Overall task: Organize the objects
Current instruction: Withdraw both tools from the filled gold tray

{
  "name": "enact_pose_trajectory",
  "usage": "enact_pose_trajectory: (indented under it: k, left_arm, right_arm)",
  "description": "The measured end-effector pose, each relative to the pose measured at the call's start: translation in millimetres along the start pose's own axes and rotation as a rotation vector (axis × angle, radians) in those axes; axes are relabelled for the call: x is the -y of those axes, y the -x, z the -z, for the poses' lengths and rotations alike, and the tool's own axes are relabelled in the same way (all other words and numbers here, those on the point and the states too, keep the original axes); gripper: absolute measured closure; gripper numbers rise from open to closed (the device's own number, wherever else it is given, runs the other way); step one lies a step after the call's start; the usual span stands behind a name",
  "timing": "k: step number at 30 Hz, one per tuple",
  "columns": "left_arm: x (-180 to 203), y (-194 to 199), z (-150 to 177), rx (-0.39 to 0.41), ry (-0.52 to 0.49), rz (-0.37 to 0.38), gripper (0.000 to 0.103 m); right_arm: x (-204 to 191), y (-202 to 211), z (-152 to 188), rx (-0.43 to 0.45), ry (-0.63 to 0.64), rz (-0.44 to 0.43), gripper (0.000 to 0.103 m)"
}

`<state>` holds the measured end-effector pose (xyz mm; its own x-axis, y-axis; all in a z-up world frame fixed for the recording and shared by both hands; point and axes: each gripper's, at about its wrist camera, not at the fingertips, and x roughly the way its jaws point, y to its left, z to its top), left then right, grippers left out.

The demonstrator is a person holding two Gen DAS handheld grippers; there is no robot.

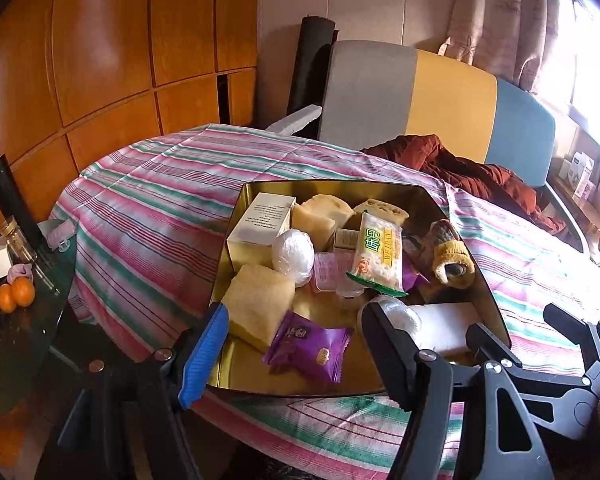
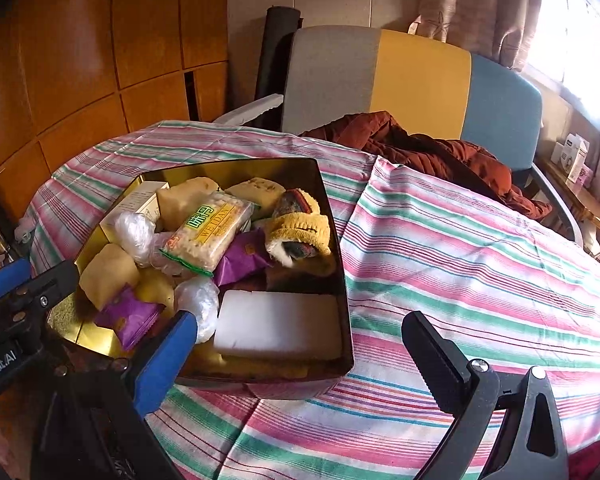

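While both tools (image 1: 296, 344) (image 2: 300, 344) stand spread and empty, gold tin (image 1: 460, 216) packed with snacks.

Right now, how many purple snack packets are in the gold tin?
2 visible: one purple packet near the tin's front by the left gripper, another mid-tin under the green-edged cracker pack. More may be buried.

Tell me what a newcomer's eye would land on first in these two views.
First, the gold tin crammed with snacks, sitting on the pink and green striped cloth; the green-edged Weidan cracker pack lies on top of the heap. Next, the open left gripper poised over the tin's near edge above a purple snack packet. Behind, a rust-red quilted jacket lies bunched against the grey, yellow and blue chair back.
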<state>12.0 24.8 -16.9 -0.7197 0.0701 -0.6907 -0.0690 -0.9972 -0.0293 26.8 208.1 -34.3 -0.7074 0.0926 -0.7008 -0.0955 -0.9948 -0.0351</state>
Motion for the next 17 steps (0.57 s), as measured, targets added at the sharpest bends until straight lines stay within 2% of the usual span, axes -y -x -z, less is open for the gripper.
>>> enact_pose_trajectory:
  k: [9,17]
  left_arm:
    - [-1.5,-3.9,1.2,-0.024,-0.001,0.021,0.033]
    - [-3.6,-3.0,2.3,0.000,0.000,0.002,0.033]
  right_arm:
    - [-3.9,-2.9,0.7,-0.011,0.011,-0.003,0.000]
    - [-5.6,-1.7,0.6,-0.006,0.016,-0.006,0.000]
